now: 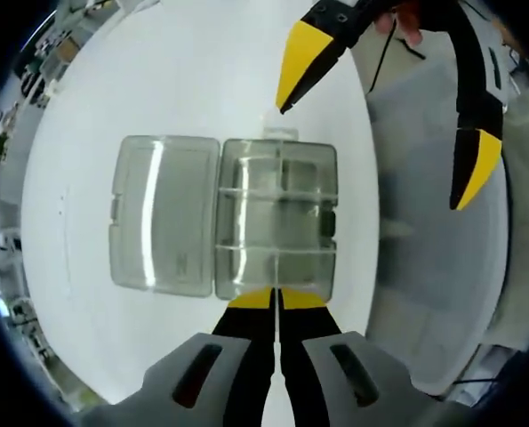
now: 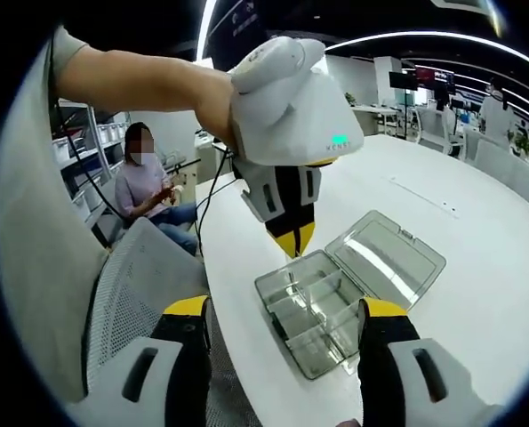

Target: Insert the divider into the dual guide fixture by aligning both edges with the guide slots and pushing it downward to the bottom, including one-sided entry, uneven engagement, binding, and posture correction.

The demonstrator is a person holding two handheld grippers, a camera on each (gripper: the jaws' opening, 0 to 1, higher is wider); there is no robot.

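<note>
A clear plastic compartment box point(image 1: 277, 218) lies on the white table point(image 1: 157, 89), its lid point(image 1: 166, 213) swung flat open beside it. My left gripper point(image 1: 277, 298) is at the box's near wall with its jaws closed on a thin clear divider point(image 1: 276, 267), seen edge-on and reaching into the box. In the right gripper view the left gripper point(image 2: 292, 245) points straight down over the box point(image 2: 313, 316), whose lid point(image 2: 384, 258) lies to the right. My right gripper point(image 2: 286, 307) is open and holds nothing; it hovers apart from the box, its jaws spread wide point(image 1: 371, 156).
A grey mesh chair point(image 2: 131, 294) stands at the table's curved edge beside the box, also visible as a chair point(image 1: 433, 231). A bare arm point(image 2: 140, 80) holds the left gripper. A seated person point(image 2: 144, 191) is in the background. Open white tabletop point(image 2: 477, 222) lies beyond the lid.
</note>
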